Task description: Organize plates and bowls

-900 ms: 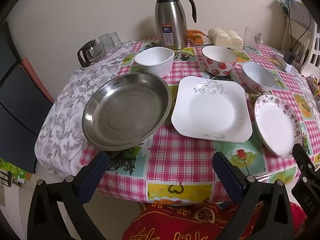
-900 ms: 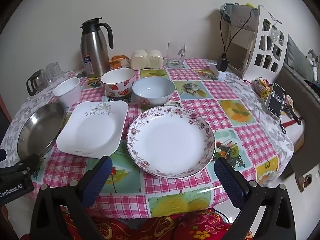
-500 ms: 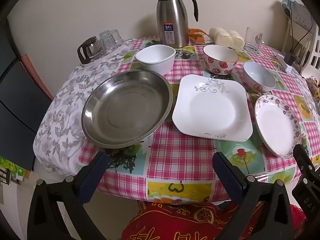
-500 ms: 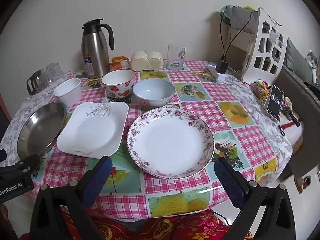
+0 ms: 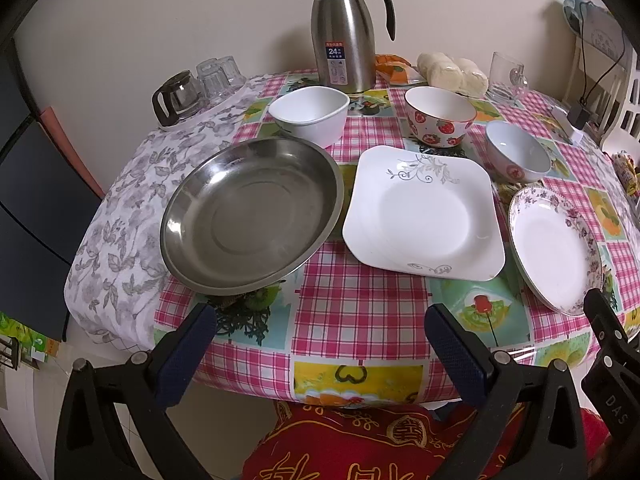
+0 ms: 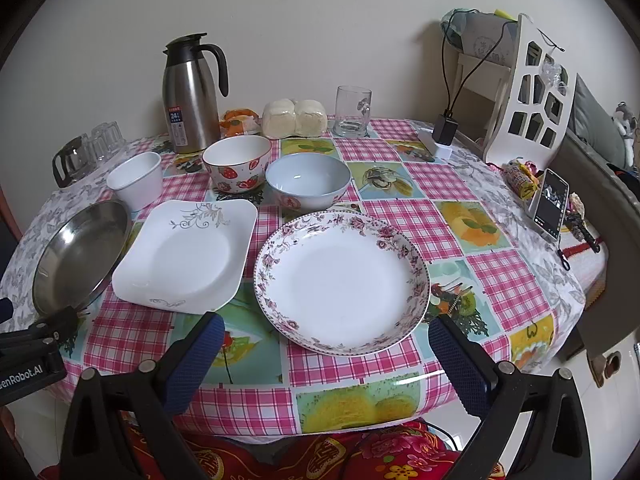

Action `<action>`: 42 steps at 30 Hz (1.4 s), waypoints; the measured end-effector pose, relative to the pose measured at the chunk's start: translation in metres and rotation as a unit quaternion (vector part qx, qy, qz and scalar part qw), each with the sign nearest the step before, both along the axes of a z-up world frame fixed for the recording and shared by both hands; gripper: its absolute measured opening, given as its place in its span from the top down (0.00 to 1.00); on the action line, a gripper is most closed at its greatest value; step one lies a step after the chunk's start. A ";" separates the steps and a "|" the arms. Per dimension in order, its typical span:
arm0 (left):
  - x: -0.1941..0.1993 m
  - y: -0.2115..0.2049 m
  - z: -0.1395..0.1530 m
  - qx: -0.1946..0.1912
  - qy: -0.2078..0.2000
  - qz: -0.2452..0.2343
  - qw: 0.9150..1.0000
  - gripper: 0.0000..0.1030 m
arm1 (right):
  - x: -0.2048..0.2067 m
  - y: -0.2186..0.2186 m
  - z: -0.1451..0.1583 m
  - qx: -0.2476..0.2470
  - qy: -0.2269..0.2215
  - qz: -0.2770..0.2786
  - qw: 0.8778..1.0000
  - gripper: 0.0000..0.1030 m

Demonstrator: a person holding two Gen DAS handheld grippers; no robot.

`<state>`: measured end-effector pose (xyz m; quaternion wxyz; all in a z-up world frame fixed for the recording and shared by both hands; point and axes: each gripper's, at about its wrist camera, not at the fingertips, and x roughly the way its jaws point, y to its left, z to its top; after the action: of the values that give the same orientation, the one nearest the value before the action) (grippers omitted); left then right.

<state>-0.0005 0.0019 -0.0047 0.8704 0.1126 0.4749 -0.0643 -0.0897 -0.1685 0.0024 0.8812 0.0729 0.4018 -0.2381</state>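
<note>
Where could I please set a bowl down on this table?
The cloth right of the floral plate, up to the phone, is bare, and so is the front strip nearest both tools. Behind the plates it is crowded: three bowls, then the flask.

Left wrist view: from table's (image 5: pixel 352 308) near edge, facing wall; right wrist view: same, further right; shared: square plate (image 5: pixel 424 212).
</note>
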 end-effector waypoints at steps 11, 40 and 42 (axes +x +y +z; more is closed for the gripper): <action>0.000 0.000 -0.001 0.000 0.001 0.000 1.000 0.00 | 0.000 0.000 -0.001 0.000 0.002 0.001 1.000 0.00; -0.002 0.000 -0.005 -0.001 0.004 0.000 1.000 0.00 | 0.000 0.000 -0.003 0.000 0.003 0.001 1.000 0.00; -0.002 0.000 -0.005 -0.002 0.004 0.000 1.000 0.00 | 0.000 0.000 -0.004 0.000 0.003 0.001 1.000 0.00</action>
<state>-0.0024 0.0016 -0.0099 0.8685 0.1111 0.4786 -0.0658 -0.0895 -0.1687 -0.0013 0.8802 0.0721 0.4044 -0.2376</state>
